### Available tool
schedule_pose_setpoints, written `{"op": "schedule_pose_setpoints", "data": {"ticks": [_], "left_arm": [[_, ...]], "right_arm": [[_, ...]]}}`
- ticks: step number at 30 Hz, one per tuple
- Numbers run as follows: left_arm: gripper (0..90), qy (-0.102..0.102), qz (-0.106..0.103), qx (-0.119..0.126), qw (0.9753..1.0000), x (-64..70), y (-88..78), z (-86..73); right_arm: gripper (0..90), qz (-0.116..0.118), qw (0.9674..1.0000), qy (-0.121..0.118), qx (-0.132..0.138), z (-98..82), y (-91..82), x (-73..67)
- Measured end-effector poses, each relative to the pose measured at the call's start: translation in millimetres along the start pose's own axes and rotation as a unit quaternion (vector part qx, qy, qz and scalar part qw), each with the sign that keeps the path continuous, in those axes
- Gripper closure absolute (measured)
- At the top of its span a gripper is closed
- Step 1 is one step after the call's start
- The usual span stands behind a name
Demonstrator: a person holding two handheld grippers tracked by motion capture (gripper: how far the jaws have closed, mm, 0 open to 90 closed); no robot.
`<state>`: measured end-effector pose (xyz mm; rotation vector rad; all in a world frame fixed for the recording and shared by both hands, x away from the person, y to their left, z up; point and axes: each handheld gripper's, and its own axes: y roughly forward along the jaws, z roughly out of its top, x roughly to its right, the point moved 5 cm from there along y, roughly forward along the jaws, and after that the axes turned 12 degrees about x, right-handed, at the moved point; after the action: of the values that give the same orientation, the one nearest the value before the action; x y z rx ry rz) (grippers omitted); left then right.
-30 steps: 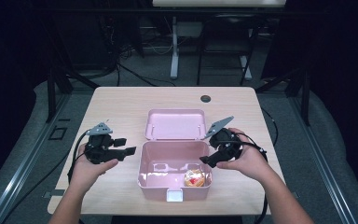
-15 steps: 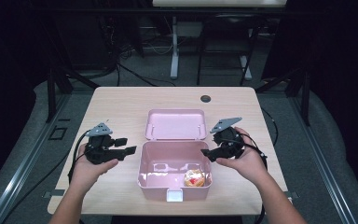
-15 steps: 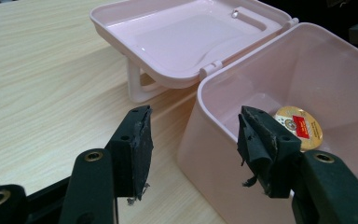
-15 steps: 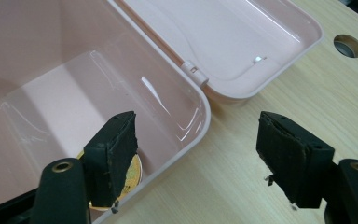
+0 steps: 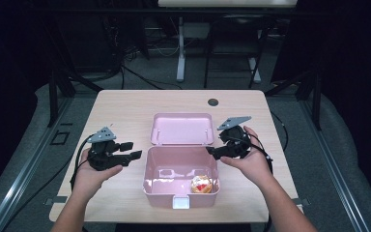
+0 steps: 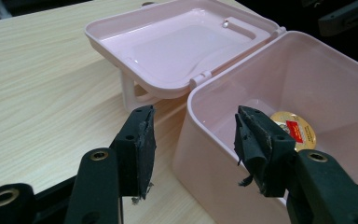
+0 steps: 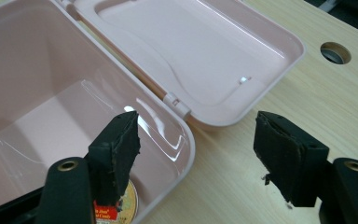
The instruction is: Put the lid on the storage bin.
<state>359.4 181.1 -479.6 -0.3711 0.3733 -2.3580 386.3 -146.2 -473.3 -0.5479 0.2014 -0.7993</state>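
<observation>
Pink box (image 5: pixel 181 180) at table centre, lid (image 5: pixel 182 128) laid back at 12 o'clock, round candy (image 5: pixel 202 183) inside at 4 o'clock corner. Left gripper (image 5: pixel 129 151) at 9 o'clock, right gripper (image 5: pixel 212 151) at 3 o'clock; both released, empty, jaws just been closing slightly. Step judged: box loaded, pre-closing. Next: grip lid edge, swing toward 6 o'clock.

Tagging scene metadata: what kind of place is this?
Probably a lab data-collection station: a lone wooden table with a cable hole, loose cables on a grey floor, dark surrounds, and a pink box as prop.
</observation>
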Motion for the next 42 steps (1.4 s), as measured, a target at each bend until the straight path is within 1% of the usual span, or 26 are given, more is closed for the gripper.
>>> {"op": "schedule_pose_setpoints", "data": {"ticks": [1, 2, 4, 5, 7, 8, 9, 10, 11, 12, 13, 14, 15, 18, 20, 22, 23, 24, 25, 26, 28, 31, 34, 36, 40, 42], "left_arm": [[47.3, 0.002, -0.003, 0.0, 1.0, 0.6, 0.2, 0.2], [47.3, 0.0, -0.004, 0.002, 1.0, 1.7, 0.7, 0.3], [47.4, 0.0, -0.013, 0.001, 0.9999, 3.5, 0.9, 0.8], [47.4, 0.0, -0.012, 0.005, 0.9999, 4.4, 1.8, 0.8], [47.4, 0.003, -0.012, -0.002, 0.9999, 5.5, 2.4, 0.2], [47.4, 0.001, -0.009, -0.002, 1.0, 6.2, 3.2, -0.4], [47.4, 0.001, -0.008, -0.006, 0.9999, 6.9, 3.3, -0.8], [47.7, 0.002, -0.01, -0.001, 0.9999, 8.1, 3.9, -0.7], [49.7, 0.006, -0.014, 0.001, 0.9999, 9.4, 4.1, -0.2], [51.6, 0.009, -0.016, -0.001, 0.9998, 10.7, 4.0, 0.0], [53.3, 0.009, -0.015, 0.002, 0.9998, 11.9, 4.8, 0.0], [55.5, 0.009, -0.019, -0.001, 0.9998, 13.4, 4.7, 0.1], [57.3, 0.01, -0.02, 0.002, 0.9998, 14.1, 5.4, 0.2], [61.6, 0.013, -0.018, -0.004, 0.9997, 16.0, 7.2, -1.0], [65.5, 0.007, -0.022, -0.011, 0.9997, 18.1, 9.4, -2.8], [66.6, 0.001, -0.026, -0.017, 0.9995, 20.0, 11.6, -4.4], [67.5, 0.001, -0.027, -0.018, 0.9995, 20.7, 12.9, -5.4], [69.2, 0.005, -0.025, -0.021, 0.9994, 20.9, 14.3, -6.6], [71.0, 0.003, -0.023, -0.025, 0.9994, 21.6, 15.9, -8.2], [72.6, 0.006, -0.022, -0.03, 0.9993, 21.2, 17.0, -9.4], [74.2, 0.006, -0.021, -0.036, 0.9991, 21.0, 19.0, -11.7], [77.6, 0.012, -0.015, -0.043, 0.9989, 20.8, 19.9, -13.4], [79.7, 0.015, -0.013, -0.043, 0.9989, 21.2, 20.8, -14.0], [80.2, 0.018, -0.012, -0.047, 0.9987, 21.6, 21.5, -14.6], [79.8, 0.016, -0.013, -0.047, 0.9987, 21.2, 21.5, -14.8], [79.9, 0.014, -0.013, -0.044, 0.9989, 20.9, 21.6, -15.1]], "right_arm": [[30.6, 0.002, 1.0, 0.001, 0.001, 0.8, 1.6, -0.3], [30.7, 0.005, 1.0, -0.003, 0.0, 1.5, 2.9, -0.2], [30.7, 0.006, 0.9999, -0.006, 0.006, 3.5, 6.3, -0.6], [30.7, 0.007, 0.9999, -0.007, 0.006, 4.7, 7.4, -0.5], [33.0, 0.002, 0.9999, -0.005, 0.015, 8.1, 9.9, 0.8], [36.0, 0.0, 0.9998, 0.0, 0.022, 10.1, 10.7, 2.0], [42.1, 0.004, 0.9995, 0.011, 0.029, 11.8, 11.4, 2.8], [44.0, 0.009, 0.9991, 0.022, 0.035, 13.6, 11.8, 3.5], [43.9, 0.007, 0.9986, 0.031, 0.043, 15.3, 12.2, 4.2], [43.8, -0.001, 0.9983, 0.032, 0.048, 16.7, 12.7, 5.7], [43.8, -0.009, 0.9983, 0.032, 0.047, 17.7, 13.3, 7.5], [43.8, -0.012, 0.9982, 0.038, 0.046, 18.7, 14.0, 8.3], [43.9, -0.012, 0.9979, 0.043, 0.047, 19.7, 15.4, 9.7], [44.7, -0.018, 0.9977, 0.047, 0.044, 20.7, 18.6, 12.0], [46.7, -0.02, 0.9978, 0.048, 0.04, 20.3, 21.1, 13.3], [47.5, -0.026, 0.9978, 0.05, 0.036, 19.8, 23.7, 14.5], [48.7, -0.026, 0.9979, 0.049, 0.034, 19.4, 24.9, 15.6], [49.2, -0.025, 0.9976, 0.058, 0.029, 19.0, 25.7, 15.7], [49.7, -0.025, 0.9974, 0.062, 0.029, 19.0, 26.8, 16.7], [50.1, -0.027, 0.9972, 0.064, 0.027, 18.8, 27.6, 17.9], [50.5, -0.032, 0.9965, 0.073, 0.025, 18.7, 29.3, 20.9], [52.9, -0.043, 0.9952, 0.082, 0.03, 18.9, 31.3, 26.4], [55.1, -0.055, 0.9937, 0.091, 0.035, 18.4, 33.5, 32.0], [55.6, -0.062, 0.9933, 0.092, 0.033, 17.6, 35.2, 34.8], [55.6, -0.071, 0.9929, 0.093, 0.021, 16.0, 39.0, 39.0], [55.4, -0.076, 0.9919, 0.1, 0.019, 15.8, 41.9, 40.6]]}}
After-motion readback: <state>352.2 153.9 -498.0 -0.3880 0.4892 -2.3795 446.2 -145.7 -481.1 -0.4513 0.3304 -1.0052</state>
